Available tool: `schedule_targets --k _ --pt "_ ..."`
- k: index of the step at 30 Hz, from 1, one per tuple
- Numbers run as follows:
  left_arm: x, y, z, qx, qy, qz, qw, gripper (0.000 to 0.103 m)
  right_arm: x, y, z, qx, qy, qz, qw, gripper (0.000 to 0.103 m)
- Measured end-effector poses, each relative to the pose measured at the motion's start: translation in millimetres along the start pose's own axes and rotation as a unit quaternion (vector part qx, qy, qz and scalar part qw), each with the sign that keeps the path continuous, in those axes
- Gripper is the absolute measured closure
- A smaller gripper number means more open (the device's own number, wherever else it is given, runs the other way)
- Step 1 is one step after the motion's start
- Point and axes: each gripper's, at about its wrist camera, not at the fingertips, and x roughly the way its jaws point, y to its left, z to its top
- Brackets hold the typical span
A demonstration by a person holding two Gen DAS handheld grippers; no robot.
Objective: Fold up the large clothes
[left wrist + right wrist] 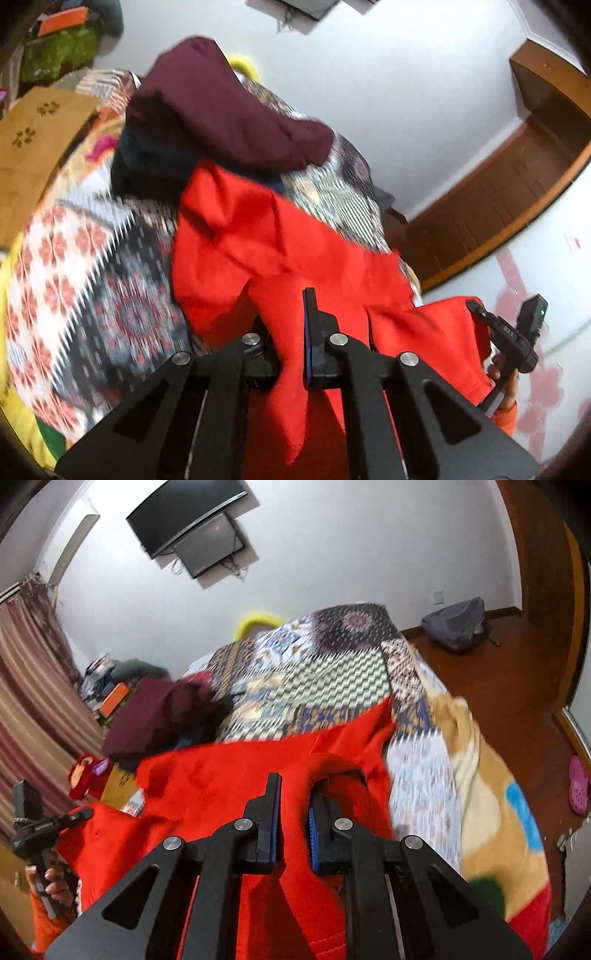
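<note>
A large red garment (258, 243) hangs lifted over the patterned bed cover (85, 258). My left gripper (291, 314) is shut on a bunched fold of it, and the cloth drapes down between the fingers. In the right wrist view the red garment (229, 775) spreads across the bed, and my right gripper (293, 801) is shut on another fold of it. The right gripper also shows in the left wrist view (476, 308), and the left gripper shows at the left edge of the right wrist view (86, 810). The far end of the garment lies on the bed.
A maroon garment (221, 107) lies on dark clothes (147, 166) at the far side of the bed. A beige blanket (491, 794) covers the right side of the bed. A wooden floor (491, 672) with a grey bag (458, 624) lies beyond. A TV (192, 520) hangs on the wall.
</note>
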Motion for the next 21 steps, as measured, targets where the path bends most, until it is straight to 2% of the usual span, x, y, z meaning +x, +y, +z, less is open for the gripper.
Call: schedule_targets --k 3,6,10,13,14,17,21 --pt "22 6 25 0.002 -0.009 0.035 0.9993 0.097 29 -16 19 0.018 -0.001 -0.011 1.0 0.092" --pt "58 15 43 0.004 -0.007 0.072 0.9974 0.096 61 -29 25 0.032 0.017 -0.027 0.999 0.092" --pt "109 32 51 0.015 0.019 0.128 0.9915 0.093 107 -44 20 0.035 0.069 -0.051 0.996 0.092" --pt "133 44 49 0.022 0.041 0.149 0.9878 0.092 125 -51 16 0.037 0.096 -0.058 0.993 0.092" --pt "137 47 48 0.021 0.047 0.15 0.9873 0.09 127 -54 17 0.038 0.101 -0.056 0.993 0.092" --pt "143 53 46 0.022 0.063 0.164 0.9842 0.073 124 -53 19 0.035 0.113 -0.057 0.991 0.09" --pt "125 47 47 0.032 0.062 0.168 0.9833 0.064 116 -44 25 0.016 0.128 -0.071 0.989 0.087"
